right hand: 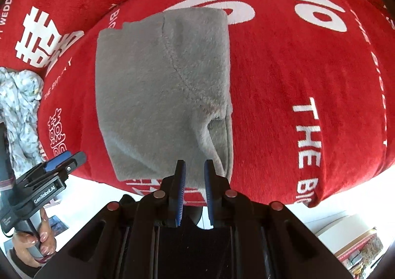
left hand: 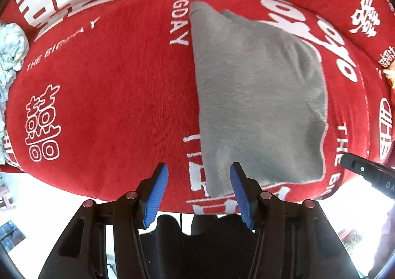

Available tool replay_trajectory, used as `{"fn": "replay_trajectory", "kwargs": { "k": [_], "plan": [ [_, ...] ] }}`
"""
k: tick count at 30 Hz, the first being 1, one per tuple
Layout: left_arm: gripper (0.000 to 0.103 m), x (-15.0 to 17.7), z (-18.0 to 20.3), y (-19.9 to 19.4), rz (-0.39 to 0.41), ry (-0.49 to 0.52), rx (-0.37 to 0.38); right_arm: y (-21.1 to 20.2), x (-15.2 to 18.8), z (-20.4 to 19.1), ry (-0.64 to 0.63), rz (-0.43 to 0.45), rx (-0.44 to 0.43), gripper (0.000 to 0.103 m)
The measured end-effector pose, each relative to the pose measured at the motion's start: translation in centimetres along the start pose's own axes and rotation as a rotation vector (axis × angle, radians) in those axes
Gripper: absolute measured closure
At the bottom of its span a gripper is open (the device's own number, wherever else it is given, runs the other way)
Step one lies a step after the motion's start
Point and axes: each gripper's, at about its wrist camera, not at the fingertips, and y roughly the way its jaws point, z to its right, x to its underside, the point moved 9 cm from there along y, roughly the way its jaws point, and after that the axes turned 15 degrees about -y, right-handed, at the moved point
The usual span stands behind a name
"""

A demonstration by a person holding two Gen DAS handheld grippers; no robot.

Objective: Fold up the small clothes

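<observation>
A grey fleece garment (right hand: 163, 91) lies folded into a rough rectangle on a red cushion (right hand: 284, 96) printed with white lettering and double-happiness signs. In the right wrist view a curved seam runs down the garment's upper face, and a looser flap bulges at its near right corner. Its near edge reaches almost to the cushion's front rim.

The right gripper (right hand: 195, 168) sits at that near edge, by the right corner. Its blue-padded fingers (right hand: 181, 187) stand a narrow gap apart, with their tips over the grey fabric. Whether any cloth is caught between them cannot be told from this view.

In the left wrist view the same garment (left hand: 259, 96) stretches away ahead and to the right. The left gripper (left hand: 198, 168) is spread wide at the garment's near left corner: one blue pad (left hand: 156, 192) is over bare red cushion (left hand: 111, 96), the other over the grey edge. Nothing is pinched between them. The dark tip of the right gripper (left hand: 363, 170) shows at the right border of this view, beside the garment's far corner.

From the right wrist view the left gripper (right hand: 61, 159) appears at the lower left, held by the left hand (right hand: 34, 242), just off the cushion's front rim and apart from the garment.

A crumpled pale floral cloth (right hand: 22, 111) lies at the cushion's left side, well apart from the grey garment; it also shows in the left wrist view (left hand: 12, 49).
</observation>
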Motion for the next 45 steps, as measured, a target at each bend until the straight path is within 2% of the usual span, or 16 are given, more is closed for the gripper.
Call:
{"fn": "replay_trajectory", "kwargs": {
  "k": [2, 3, 6, 7, 8, 9, 15, 18, 20, 21, 23, 24, 29, 35, 45],
  "plan": [
    [0.049, 0.2, 0.1, -1.3, 0.015, 0.010, -0.004, -1.1, 0.0, -0.5, -0.008, 0.007, 0.016, 0.085],
    [0.049, 0.2, 0.1, -1.7, 0.020, 0.013, -0.008, -1.5, -0.1, -0.6, -0.010, 0.009, 0.023, 0.082],
    [0.048, 0.4, 0.0, -3.0, 0.029, 0.020, -0.027, -3.1, -0.4, -1.1, -0.027, 0.030, 0.059, 0.060],
    [0.035, 0.4, -0.1, -3.4, 0.032, 0.019, -0.031, -3.7, -0.5, -1.4, -0.034, 0.042, 0.069, 0.057],
    [0.015, 0.5, -0.2, -3.9, 0.042, 0.018, -0.032, -4.1, -0.6, -1.7, -0.039, 0.048, 0.074, 0.056],
    [0.013, 0.5, -0.2, -4.4, 0.057, 0.017, -0.030, -4.6, -0.7, -2.0, -0.044, 0.055, 0.082, 0.054],
    [0.013, 0.6, -0.5, -6.4, 0.086, -0.002, -0.009, -6.5, -0.8, -3.3, -0.073, 0.080, 0.131, 0.035],
    [0.013, 0.5, -0.7, -7.2, 0.104, -0.026, -0.004, -7.4, -0.9, -4.0, -0.099, 0.097, 0.160, 0.021],
    [0.000, 0.3, -0.8, -7.7, 0.113, -0.041, -0.012, -7.9, -1.0, -4.3, -0.107, 0.113, 0.183, 0.020],
    [0.000, 0.2, -1.0, -8.0, 0.122, -0.045, -0.019, -8.1, -1.0, -4.4, -0.112, 0.117, 0.195, 0.019],
    [0.000, 0.0, -1.0, -8.6, 0.141, -0.044, -0.024, -8.4, -1.1, -4.4, -0.119, 0.122, 0.219, 0.009],
    [0.000, -0.1, -1.0, -8.9, 0.151, -0.044, -0.028, -8.6, -1.3, -4.5, -0.125, 0.133, 0.230, 0.001],
    [0.000, 0.0, -0.9, -9.2, 0.137, -0.051, -0.027, -9.1, -1.6, -4.6, -0.126, 0.147, 0.236, 0.000],
    [0.000, 0.2, -0.9, -9.4, 0.153, -0.038, -0.085, -9.6, -1.8, -4.8, -0.119, 0.153, 0.246, 0.000],
    [0.000, -0.2, -0.5, -10.2, 0.175, -0.031, -0.090, -10.4, -2.4, -4.8, -0.118, 0.165, 0.256, 0.000]
  ]
}}
